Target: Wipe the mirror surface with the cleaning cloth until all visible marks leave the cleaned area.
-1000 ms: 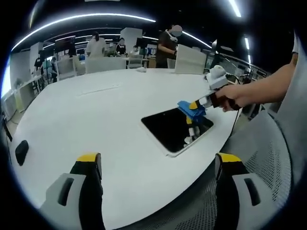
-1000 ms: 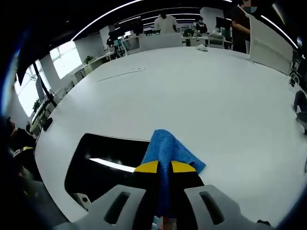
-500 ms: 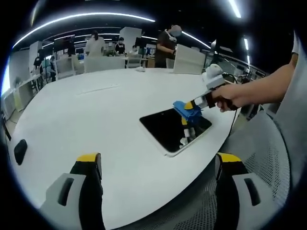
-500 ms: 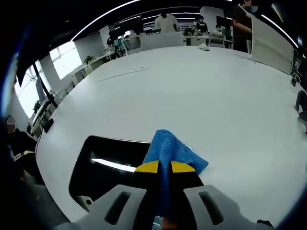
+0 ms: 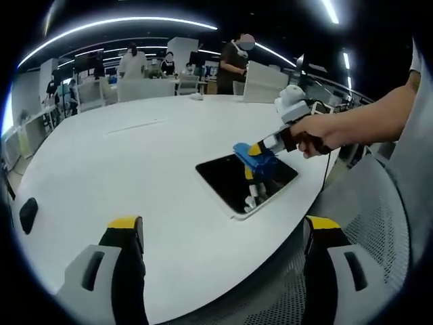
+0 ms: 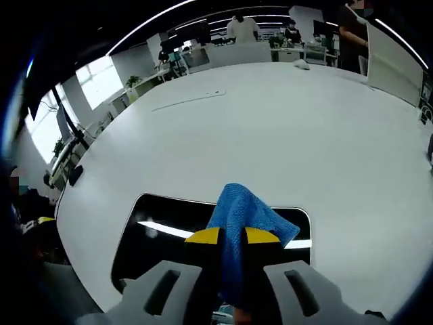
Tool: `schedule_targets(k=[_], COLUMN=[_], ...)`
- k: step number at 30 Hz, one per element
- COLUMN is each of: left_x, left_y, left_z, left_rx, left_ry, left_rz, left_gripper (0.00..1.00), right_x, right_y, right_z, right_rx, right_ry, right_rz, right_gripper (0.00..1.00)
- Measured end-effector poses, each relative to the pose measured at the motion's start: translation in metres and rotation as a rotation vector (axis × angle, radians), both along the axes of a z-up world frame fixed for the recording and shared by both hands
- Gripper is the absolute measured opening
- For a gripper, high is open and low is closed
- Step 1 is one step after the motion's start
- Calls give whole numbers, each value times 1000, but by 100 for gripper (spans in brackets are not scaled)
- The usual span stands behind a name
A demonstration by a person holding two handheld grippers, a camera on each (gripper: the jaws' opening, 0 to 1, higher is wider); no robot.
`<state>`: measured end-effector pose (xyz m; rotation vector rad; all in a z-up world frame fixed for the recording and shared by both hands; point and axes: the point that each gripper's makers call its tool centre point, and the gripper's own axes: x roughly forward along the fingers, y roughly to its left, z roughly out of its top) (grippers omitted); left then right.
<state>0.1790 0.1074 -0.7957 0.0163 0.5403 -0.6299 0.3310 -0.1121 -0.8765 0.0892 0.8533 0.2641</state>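
Over the last second, carried the blue cleaning cloth (image 6: 245, 218) from the mirror's right-hand edge further in over the dark glass. In the right gripper view, more of the mirror (image 6: 166, 233) came to lie behind and to both sides of the cloth, where a second earlier the cloth hung partly over bare white table (image 6: 270, 128). In the left gripper view, saw the right gripper (image 5: 256, 150) and the hand (image 5: 312, 132) holding it drawn leftward across the mirror (image 5: 233, 179). Judged as a wiping stroke under way, with much of the glass not yet covered; could not make out any marks on the glass at this size.

Right gripper (image 6: 232, 237) stayed clamped on the cloth, yellow tips close together with the fabric bunched between them and spilling forward past the tips onto or just above the glass; contact could not be confirmed. Mirror lay flat near the table's near edge, directly beneath and ahead of those jaws.

Left gripper (image 5: 223, 233) held back with jaws wide apart and nothing between them, well short of the mirror, which lay ahead and slightly right.
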Motion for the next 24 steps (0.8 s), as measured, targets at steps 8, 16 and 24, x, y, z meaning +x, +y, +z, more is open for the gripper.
schedule_targets(k=[8,16,24], left_x=[0,-3,-4], left_y=[-1,-5,-5], left_z=[1,0,-1], left_rx=[1,3,9], left_ry=[-2,7,13], left_rz=[-1,-22,-25], left_gripper=[98,99,98], right_x=[0,1,3], right_y=[24,43,66], right_z=[0,1,0], right_rx=[17,19,48], right_ry=[8,14,27], right_rz=[21,45,67], right_gripper=[3,3,2])
